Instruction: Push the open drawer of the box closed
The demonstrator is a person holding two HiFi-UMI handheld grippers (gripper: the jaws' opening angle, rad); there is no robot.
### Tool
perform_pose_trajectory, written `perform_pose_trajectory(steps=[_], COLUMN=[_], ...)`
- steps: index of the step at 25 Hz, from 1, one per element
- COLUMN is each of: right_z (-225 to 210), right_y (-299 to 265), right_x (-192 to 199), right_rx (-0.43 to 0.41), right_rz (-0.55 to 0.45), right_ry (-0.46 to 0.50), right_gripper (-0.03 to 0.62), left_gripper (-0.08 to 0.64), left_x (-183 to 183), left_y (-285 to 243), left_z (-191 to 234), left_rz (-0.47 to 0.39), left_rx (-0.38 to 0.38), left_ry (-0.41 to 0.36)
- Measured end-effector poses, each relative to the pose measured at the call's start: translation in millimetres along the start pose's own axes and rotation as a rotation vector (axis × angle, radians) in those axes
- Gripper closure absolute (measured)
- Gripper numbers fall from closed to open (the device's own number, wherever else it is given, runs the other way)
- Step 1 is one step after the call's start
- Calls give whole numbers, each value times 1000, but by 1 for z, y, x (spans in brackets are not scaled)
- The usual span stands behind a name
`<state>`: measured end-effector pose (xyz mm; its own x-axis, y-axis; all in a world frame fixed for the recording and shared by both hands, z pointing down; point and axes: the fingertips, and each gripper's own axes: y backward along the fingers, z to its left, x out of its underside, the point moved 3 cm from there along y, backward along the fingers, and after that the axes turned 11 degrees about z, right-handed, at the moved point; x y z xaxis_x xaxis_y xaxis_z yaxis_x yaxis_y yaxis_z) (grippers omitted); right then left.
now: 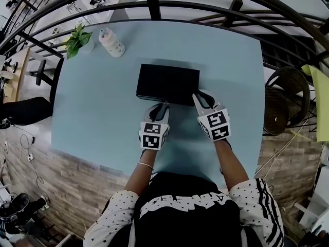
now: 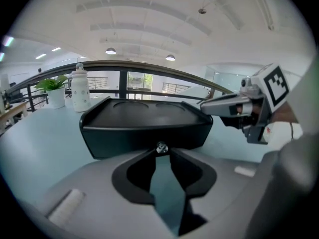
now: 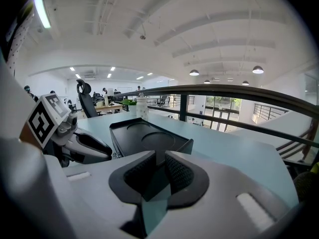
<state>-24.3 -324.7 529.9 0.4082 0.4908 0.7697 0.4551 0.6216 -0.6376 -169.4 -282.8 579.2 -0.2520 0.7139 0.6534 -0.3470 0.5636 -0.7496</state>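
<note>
At the middle of the pale blue table (image 1: 92,112) sits the black box (image 1: 167,82), its near face turned toward you at the lower centre of the head view, and both tongs are up against that face. Your left gripper (image 1: 162,107) has its jaws drawn together with nothing between them, the tips just under the small silver knob (image 2: 161,147) on the drawer front. Your right gripper (image 1: 200,98) is likewise pinched together and empty, nosed up to the box's near right corner. How far the drawer stands out cannot be told from these views; the front looks close to flush. The box looks like rigid, fairly light plastic on a smooth top, so it will likely skate away rather than let the drawer seat. Press flat and square on the drawer front beside the knob rather than gripping it, and steady the body if it creeps. Beyond the box the tabletop is bare; a potted plant (image 1: 77,39) and a white bottle (image 1: 111,42) stand well apart at the upper left, with a dark railing (image 1: 154,4) behind them and a chair (image 1: 288,99) off the right edge, none of them in your way.
</note>
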Motion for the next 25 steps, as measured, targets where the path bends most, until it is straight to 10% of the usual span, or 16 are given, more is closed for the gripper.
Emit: perform_pose_trajectory(steps=[17,25], right_z=[-1,-14], right_y=[16,64], right_x=[-1,-33], right_rx=[-19,-5], right_rz=[-46,-235], right_ry=[-146,-171], right_gripper=[549,594], left_gripper=[560,560], left_x=[-31,-60], left_y=[79,105], left_z=[-18,-43], left_rz=[-193,-271], left_rx=[22,17], left_ry=[20,-32])
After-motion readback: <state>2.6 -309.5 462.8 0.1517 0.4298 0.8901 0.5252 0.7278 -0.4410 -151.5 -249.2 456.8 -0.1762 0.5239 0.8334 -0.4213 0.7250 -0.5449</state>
